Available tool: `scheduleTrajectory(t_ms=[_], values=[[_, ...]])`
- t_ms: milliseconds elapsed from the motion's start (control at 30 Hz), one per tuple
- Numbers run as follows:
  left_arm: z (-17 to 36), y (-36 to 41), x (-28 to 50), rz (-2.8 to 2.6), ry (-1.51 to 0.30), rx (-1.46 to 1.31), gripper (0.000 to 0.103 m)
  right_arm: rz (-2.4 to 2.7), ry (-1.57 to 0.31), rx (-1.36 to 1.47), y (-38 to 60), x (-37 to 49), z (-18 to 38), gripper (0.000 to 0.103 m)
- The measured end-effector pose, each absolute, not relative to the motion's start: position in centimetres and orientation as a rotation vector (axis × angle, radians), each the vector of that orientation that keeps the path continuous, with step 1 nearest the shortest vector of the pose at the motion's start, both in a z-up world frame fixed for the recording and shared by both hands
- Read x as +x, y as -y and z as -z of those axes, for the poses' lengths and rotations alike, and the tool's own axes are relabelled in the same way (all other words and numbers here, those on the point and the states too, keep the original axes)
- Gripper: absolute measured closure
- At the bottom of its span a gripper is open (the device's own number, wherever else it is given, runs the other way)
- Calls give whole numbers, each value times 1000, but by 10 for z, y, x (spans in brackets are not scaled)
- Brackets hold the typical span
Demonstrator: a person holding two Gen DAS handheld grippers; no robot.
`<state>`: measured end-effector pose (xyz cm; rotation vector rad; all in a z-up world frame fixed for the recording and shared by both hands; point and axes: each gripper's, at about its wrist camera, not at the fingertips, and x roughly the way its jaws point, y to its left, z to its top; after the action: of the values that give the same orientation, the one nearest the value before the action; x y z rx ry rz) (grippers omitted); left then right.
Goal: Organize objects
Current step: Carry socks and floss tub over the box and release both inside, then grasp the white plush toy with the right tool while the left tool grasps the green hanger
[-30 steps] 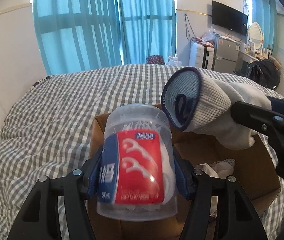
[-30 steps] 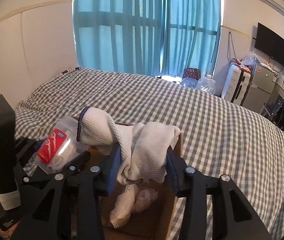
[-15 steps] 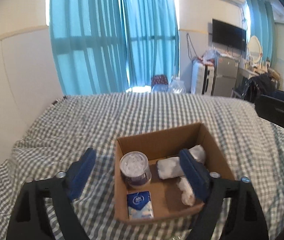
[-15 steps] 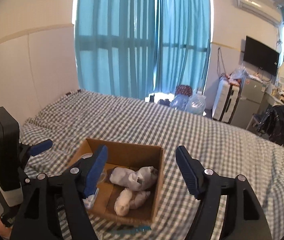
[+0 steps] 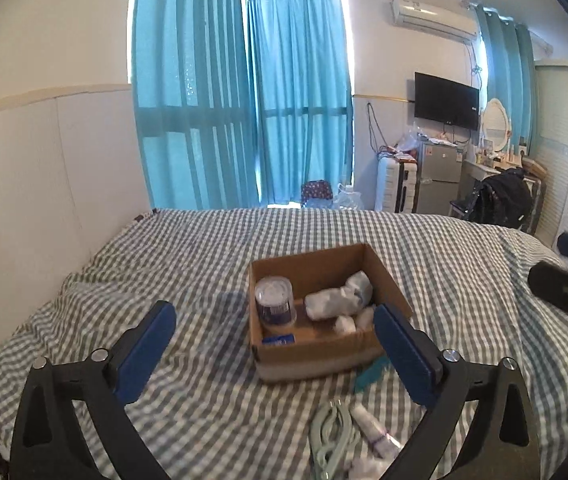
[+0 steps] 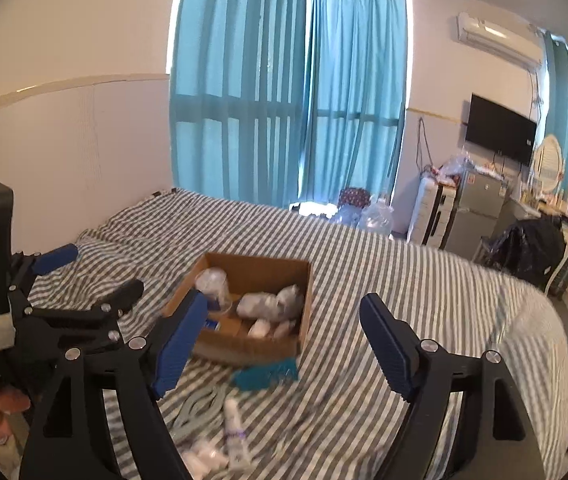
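Observation:
A cardboard box (image 5: pixel 388 276) sits on the checked bed, also in the right wrist view (image 6: pixel 256 350). Inside stand a clear floss-pick jar (image 5: pixel 275 301) (image 6: pixel 214 283), rolled white socks (image 5: pixel 338 298) (image 6: pixel 270 302) and a small blue packet (image 5: pixel 279 339). My left gripper (image 5: pixel 274 354) is open and empty, pulled back above the bed in front of the box. My right gripper (image 6: pixel 284 344) is open and empty, to the right of the left one. In front of the box lie a teal item (image 6: pixel 266 374), a pale green hanger (image 5: pixel 330 426) and a small white tube (image 6: pixel 233 420).
The grey checked bedspread (image 5: pixel 188 256) stretches to a white wall on the left and blue curtains (image 5: pixel 244 100) at the back. A suitcase, small fridge (image 5: pixel 440 176), TV and cluttered desk stand at the back right, beyond the bed.
Both grippers let go of their loads into the box, the left the floss jar and the right the white sock. Both then opened wide and drew back and up from the box.

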<state>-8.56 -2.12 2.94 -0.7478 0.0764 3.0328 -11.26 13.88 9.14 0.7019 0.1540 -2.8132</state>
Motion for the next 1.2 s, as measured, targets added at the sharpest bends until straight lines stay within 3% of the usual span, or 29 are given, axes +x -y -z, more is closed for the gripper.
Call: scheduleTrajectory(t_ms=[333,700,1000,1033,1133,1200], values=[[31,32,-40,-3060,-20,-857,0,2806,-180,769,-128,-63,-27,9],[134,36,-47,-2995,-125,-1176,0,2707,-172,1103,-115,-78,91,9],[154,63,-56,-2980,-26,-1264,0,2567,-179,1239,-87,-89,137,9],[154,64,-55,-2984,-20,-1257,0,2547,-194,1247,-80,-90,142,10],[154,65,-56,-2988,-26,-1259,0,2495,-233,1272,-64,-92,154,26],[156,64,-57,-2989,-38,-1267,0,2462,-220,1295,-59,-97,161,29]])
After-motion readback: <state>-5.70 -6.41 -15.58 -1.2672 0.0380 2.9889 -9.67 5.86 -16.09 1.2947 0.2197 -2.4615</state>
